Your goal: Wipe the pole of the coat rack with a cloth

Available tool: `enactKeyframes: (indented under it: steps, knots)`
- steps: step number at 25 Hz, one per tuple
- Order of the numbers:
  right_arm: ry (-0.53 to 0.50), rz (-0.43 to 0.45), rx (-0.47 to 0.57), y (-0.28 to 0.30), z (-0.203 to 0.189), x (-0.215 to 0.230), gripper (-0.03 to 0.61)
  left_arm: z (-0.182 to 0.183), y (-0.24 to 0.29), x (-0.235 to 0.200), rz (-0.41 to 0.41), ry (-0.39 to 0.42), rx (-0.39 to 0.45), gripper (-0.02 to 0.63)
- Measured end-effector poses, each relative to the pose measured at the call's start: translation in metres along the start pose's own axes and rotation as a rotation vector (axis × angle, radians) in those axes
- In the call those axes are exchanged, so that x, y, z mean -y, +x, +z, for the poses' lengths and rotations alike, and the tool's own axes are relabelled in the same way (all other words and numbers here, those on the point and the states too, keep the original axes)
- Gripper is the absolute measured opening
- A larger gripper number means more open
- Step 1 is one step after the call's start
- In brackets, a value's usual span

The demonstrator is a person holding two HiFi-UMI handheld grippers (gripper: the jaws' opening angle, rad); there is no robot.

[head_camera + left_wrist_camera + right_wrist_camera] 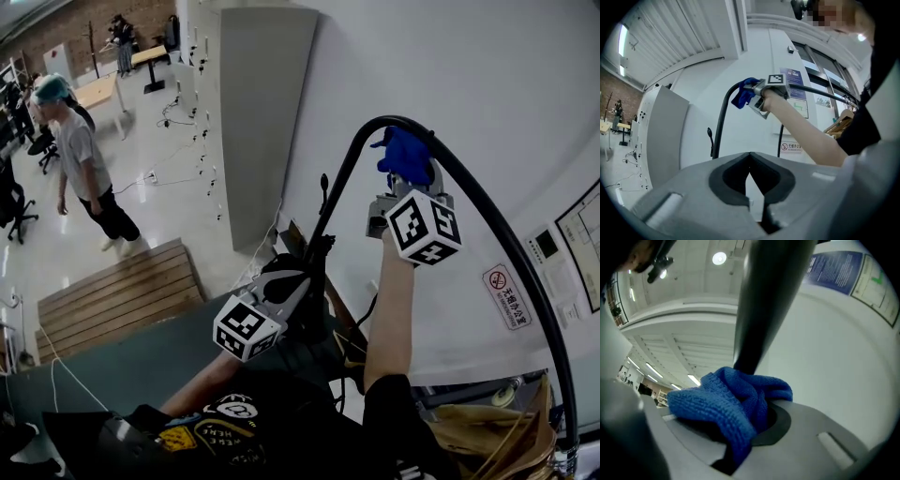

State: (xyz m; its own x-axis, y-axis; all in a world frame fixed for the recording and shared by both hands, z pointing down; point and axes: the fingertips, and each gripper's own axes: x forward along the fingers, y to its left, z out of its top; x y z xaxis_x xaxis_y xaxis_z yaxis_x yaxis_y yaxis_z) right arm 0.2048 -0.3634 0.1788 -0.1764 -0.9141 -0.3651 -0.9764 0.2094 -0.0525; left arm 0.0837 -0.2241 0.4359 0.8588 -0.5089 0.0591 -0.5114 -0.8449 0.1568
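Blue knitted cloth (723,401), pinched by the right gripper (743,427), touches the smooth black curved pole (764,301); the left gripper's (750,158) jaws are pressed together.

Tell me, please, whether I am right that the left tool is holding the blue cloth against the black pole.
Not quite: the right tool holds the blue cloth against the black pole, as the right gripper view shows.

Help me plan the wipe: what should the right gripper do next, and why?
Probably slide the right gripper along the black pole: its fingers are shut on the blue cloth, which already touches the pole at the top of its bend.
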Motion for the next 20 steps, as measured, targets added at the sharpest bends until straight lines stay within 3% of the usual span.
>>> enactKeyframes:
  steps: [9, 17, 20]
  knots:
    - [-0.01, -0.145, 0.155, -0.094, 0.053, 0.045, 0.029, -0.001, -0.003, -0.007, 0.014, -0.006, -0.002, 0.002]
    - [0.055, -0.096, 0.123, -0.069, 0.042, 0.037, 0.018, 0.005, -0.005, -0.007, 0.028, 0.003, 0.01, 0.002]
    - [0.015, -0.048, 0.069, -0.041, 0.027, 0.027, 0.018, 0.004, -0.009, -0.008, 0.043, -0.003, 0.013, 0.002]
